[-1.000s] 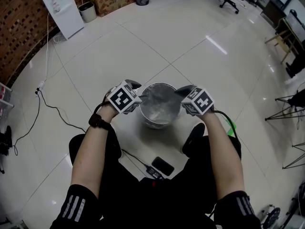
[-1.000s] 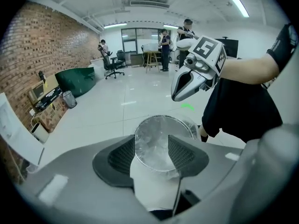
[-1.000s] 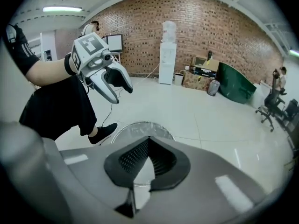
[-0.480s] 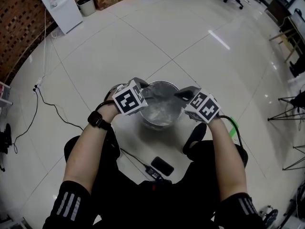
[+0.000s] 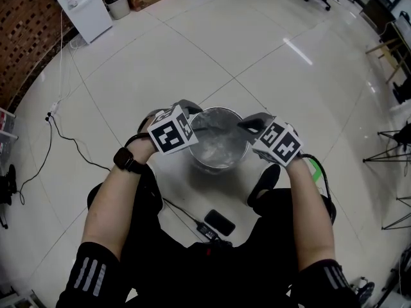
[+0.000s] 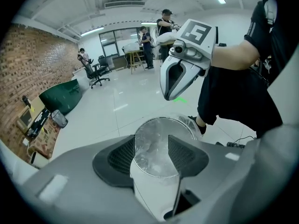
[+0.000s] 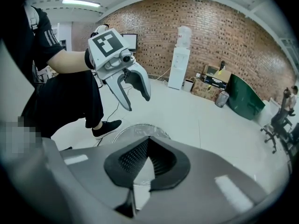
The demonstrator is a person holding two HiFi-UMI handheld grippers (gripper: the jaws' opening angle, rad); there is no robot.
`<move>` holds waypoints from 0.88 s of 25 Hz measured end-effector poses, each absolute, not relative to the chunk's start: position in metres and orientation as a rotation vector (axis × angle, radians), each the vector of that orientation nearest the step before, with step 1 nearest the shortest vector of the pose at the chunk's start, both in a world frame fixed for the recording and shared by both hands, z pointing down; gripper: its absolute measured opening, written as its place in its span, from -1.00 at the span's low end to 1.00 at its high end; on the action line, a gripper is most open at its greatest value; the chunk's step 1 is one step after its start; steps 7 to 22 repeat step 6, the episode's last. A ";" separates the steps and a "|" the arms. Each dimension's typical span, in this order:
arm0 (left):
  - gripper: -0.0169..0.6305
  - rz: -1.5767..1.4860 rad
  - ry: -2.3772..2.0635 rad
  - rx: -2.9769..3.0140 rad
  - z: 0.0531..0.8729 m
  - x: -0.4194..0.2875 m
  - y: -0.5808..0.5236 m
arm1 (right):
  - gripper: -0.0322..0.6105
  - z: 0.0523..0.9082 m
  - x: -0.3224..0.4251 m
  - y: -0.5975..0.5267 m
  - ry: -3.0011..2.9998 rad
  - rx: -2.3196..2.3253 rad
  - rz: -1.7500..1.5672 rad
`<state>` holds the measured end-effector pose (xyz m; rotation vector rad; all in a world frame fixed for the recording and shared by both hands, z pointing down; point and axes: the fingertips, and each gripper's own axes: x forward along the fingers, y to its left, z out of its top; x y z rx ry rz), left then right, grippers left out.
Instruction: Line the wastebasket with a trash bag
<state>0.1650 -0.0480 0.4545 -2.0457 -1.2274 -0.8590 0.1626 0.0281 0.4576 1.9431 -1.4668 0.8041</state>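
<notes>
Metal wastebasket on glossy tile floor, clear trash bag crinkled inside it, left gripper above its left rim, jaws spread, gripping nothing, right gripper at right rim, jaws pressed together.

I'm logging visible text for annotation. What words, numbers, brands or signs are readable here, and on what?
No text can be read in any view.
Marker cubes: black-and-white square patterns only, no letters.
Cardboard box: print too small to read.
Water dispenser: front label too blurred to read.
</notes>
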 end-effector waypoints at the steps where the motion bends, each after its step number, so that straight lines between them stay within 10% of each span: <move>1: -0.27 -0.862 -1.229 -2.041 0.456 0.163 -0.049 | -0.88 0.459 0.162 0.028 -1.466 1.938 0.805; 22: -0.27 -0.885 -1.237 -2.022 0.463 0.156 -0.049 | -0.88 0.464 0.160 0.033 -1.442 1.915 0.812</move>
